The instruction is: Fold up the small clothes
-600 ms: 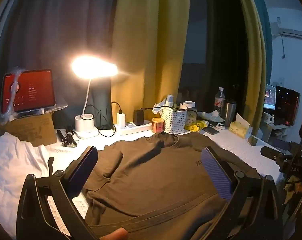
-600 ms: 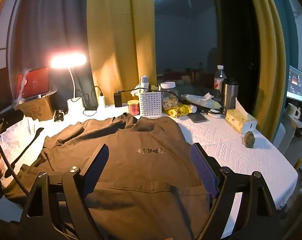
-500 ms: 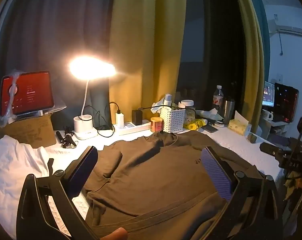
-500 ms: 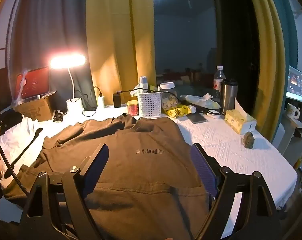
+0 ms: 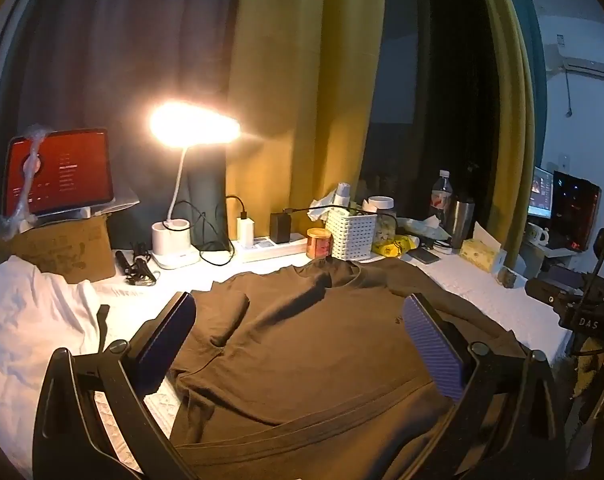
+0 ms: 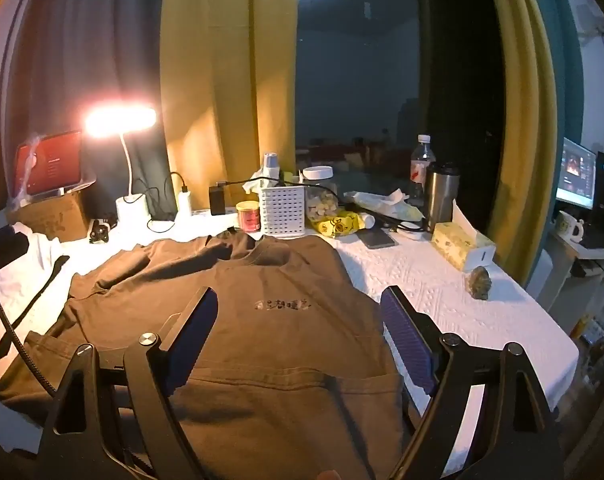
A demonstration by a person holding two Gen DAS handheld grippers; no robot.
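Left view slightly lower than before; brown shirt [image 5: 309,344] hem cut off.

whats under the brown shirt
The brown shirt lies spread on a white textured table cover, which shows around its edges. Whatever sits beneath the shirt's middle is covered and cannot be seen.
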